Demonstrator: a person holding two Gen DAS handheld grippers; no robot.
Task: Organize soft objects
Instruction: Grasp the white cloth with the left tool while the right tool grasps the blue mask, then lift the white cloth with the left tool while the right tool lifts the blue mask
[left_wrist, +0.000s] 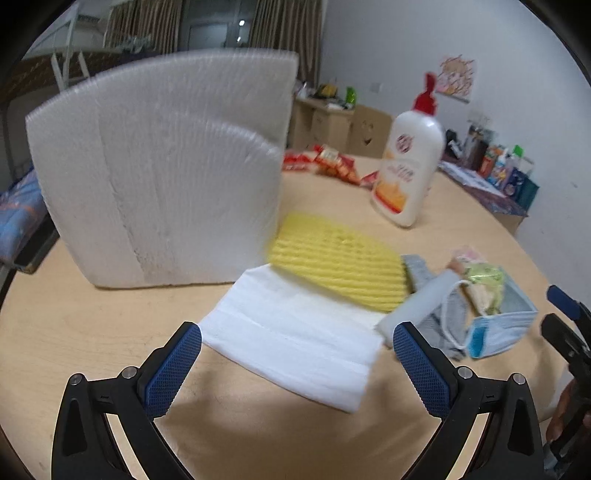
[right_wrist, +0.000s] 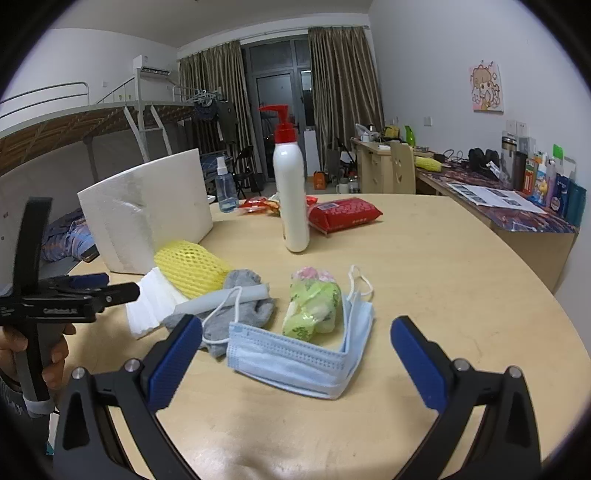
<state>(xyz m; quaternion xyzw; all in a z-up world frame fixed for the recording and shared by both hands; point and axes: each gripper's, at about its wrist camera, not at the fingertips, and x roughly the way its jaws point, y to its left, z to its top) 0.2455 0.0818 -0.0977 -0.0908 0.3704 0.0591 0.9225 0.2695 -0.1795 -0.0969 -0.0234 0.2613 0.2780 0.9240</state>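
The left gripper (left_wrist: 297, 363) is hovering just above the round wooden table (left_wrist: 110, 332) with its jaws spread wide and nothing between them. Straight ahead of its blue pads, a white folded tissue sheet (left_wrist: 295, 343) is lying flat, its long axis running from the near right toward the far left. A yellow foam fruit net (left_wrist: 340, 262) is resting on the sheet's far end, its ribs running crosswise and its length pointing right, toward a grey sock (left_wrist: 436, 325). A pale foam tube (left_wrist: 417, 306) is lying across the sock, slanting up to the right. Behind the net, a white foam block (left_wrist: 159, 166) is standing upright on its edge.

The right gripper (right_wrist: 295, 363) is also open wide and holding nothing, poised above the table. Just in front of it, a blue face mask (right_wrist: 295, 362) is lying folded into a V, its crease pointing to the right and one ear loop trailing onto the sock. A crumpled green plastic bag (right_wrist: 314, 302) is sitting inside the fold, its length pointing away from the gripper. Farther back, a white pump bottle (right_wrist: 291, 192) with a red head is standing upright near the table's middle, and a red pack of wet wipes (right_wrist: 343, 214) is lying just beside it on the right. A small clear spray bottle (right_wrist: 225, 188) is standing at the far edge.
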